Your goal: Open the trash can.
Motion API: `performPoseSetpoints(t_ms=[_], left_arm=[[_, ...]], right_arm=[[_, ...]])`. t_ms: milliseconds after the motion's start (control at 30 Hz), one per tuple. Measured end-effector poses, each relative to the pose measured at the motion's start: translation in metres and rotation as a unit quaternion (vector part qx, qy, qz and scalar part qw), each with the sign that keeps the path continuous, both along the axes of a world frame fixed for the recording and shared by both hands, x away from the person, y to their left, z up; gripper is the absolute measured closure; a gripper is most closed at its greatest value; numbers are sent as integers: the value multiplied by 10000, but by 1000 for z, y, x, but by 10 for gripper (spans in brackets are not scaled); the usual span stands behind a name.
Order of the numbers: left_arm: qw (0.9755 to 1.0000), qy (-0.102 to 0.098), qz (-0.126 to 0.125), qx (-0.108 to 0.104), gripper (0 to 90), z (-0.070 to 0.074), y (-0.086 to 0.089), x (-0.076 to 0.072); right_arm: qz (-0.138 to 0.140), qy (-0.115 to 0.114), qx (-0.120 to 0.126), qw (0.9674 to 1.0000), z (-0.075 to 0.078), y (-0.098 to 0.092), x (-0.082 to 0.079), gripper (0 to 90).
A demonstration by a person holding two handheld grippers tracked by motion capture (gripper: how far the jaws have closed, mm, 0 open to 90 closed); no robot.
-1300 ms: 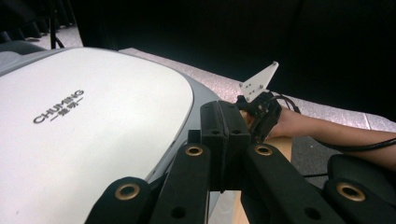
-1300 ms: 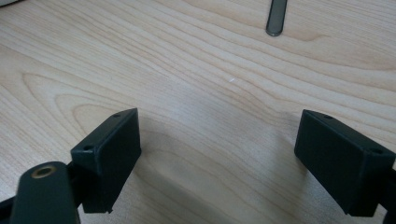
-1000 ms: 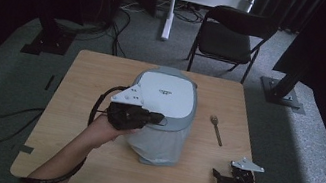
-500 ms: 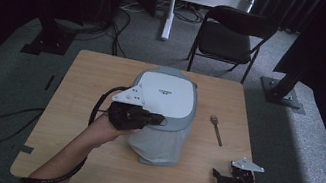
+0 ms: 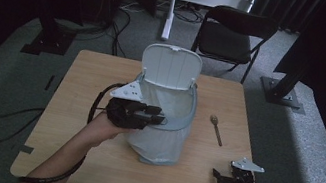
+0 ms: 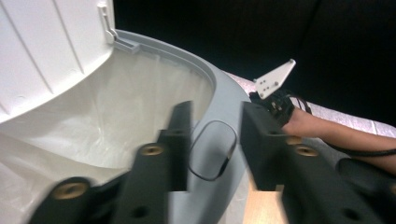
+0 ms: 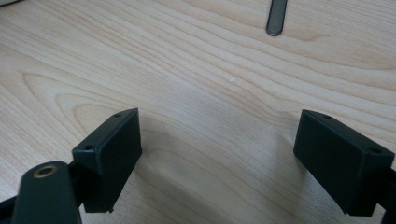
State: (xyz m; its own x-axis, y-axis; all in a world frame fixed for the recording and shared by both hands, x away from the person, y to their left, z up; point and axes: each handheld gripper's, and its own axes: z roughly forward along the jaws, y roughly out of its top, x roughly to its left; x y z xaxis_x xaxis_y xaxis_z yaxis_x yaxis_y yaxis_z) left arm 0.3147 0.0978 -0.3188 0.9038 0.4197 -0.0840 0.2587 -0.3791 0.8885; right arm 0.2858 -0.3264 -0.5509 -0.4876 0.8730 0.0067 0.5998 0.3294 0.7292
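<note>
A grey bin [image 5: 163, 137] with a white bag liner stands mid-table, its white lid [image 5: 171, 66] standing upright at the back. My left gripper [image 5: 153, 118] is at the bin's near-left rim. Its jaws have just been opening and stand apart, with the rim's oval button [image 6: 212, 149] showing between them and the pads not pressing on it. The liner [image 6: 116, 121] hangs inside the bin under the raised lid [image 6: 46, 46]. My right gripper [image 5: 220, 175] rests low at the front right of the table, open [image 7: 219, 154] over bare wood.
A metal spoon [image 5: 216, 130] lies on the wooden table [image 5: 93, 74] right of the bin; its handle end [image 7: 276, 18] shows ahead of the right jaws. A black folding chair [image 5: 229, 37] stands behind the table. A cable [image 5: 3, 119] loops on the floor at the left.
The bin's lid has swung from shut to upright. The left jaws have parted at the rim. Neither hand has shifted.
</note>
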Motion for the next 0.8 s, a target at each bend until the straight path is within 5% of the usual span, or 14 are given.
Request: performPoseSetpoints(t_ms=[200, 567, 800], left_arm=[[9998, -53, 110, 135, 410, -1, -3, 1], [9976, -131, 670, 107, 292, 3, 8, 5], [9956, -178, 917, -103, 251, 4, 17, 8]], right_arm=[[2, -1, -2, 10000, 0, 0, 0, 143], [1, -2, -2, 10000, 0, 0, 0, 143], [1, -3, -3, 10000, 0, 0, 0, 143]])
